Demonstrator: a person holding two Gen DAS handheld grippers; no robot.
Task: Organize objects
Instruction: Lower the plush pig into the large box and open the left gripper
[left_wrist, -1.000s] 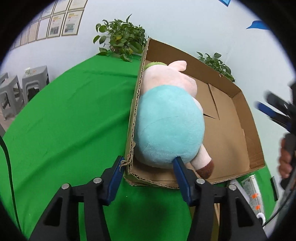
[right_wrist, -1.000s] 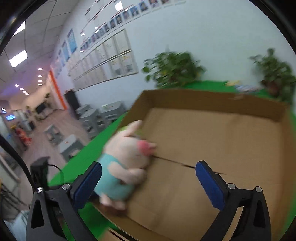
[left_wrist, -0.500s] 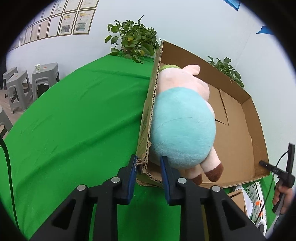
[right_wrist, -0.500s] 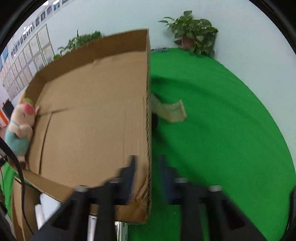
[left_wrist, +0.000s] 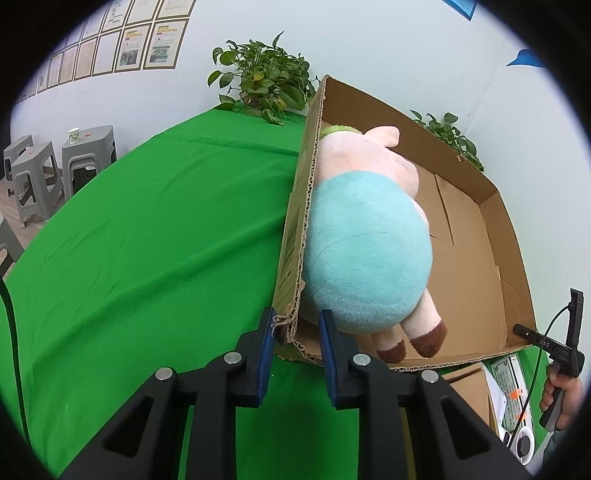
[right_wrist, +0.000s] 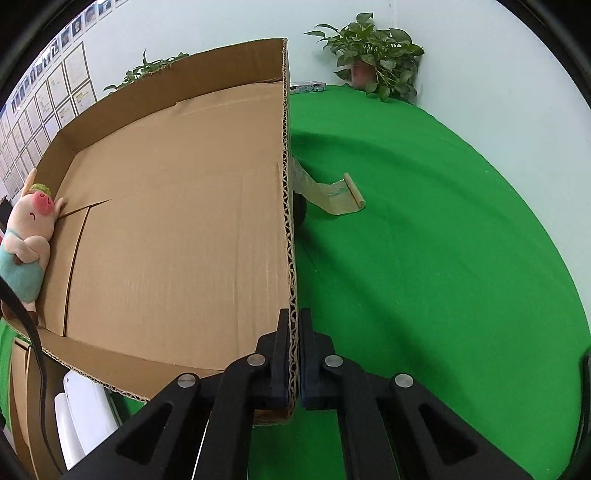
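Note:
A shallow cardboard box (left_wrist: 480, 258) lies on the green cloth, with a plush pig (left_wrist: 365, 251) in a teal outfit resting against its left wall. My left gripper (left_wrist: 297, 325) straddles the box's frayed near-left corner, its blue pads closed on the cardboard. In the right wrist view the same box (right_wrist: 177, 221) fills the left half, and the pig (right_wrist: 26, 243) lies at its far side. My right gripper (right_wrist: 293, 321) is shut on the corrugated edge of the box's right wall near the front corner. That gripper (left_wrist: 554, 343) and the hand (left_wrist: 565, 395) holding it also show at the right edge of the left wrist view.
A strip of yellowish tape or film (right_wrist: 332, 192) trails from the box's outer right wall onto the green cloth (right_wrist: 424, 240). Potted plants (left_wrist: 262, 85) (right_wrist: 373, 55) stand at the table's back. Packets (left_wrist: 513, 391) and a white item (right_wrist: 85, 410) lie near the box's front. Grey stools (left_wrist: 55, 170) stand beyond the table.
My left jaws closed from wide apart onto the box's near-left corner. My right gripper swung down from above the box to its right wall and shut on the edge.

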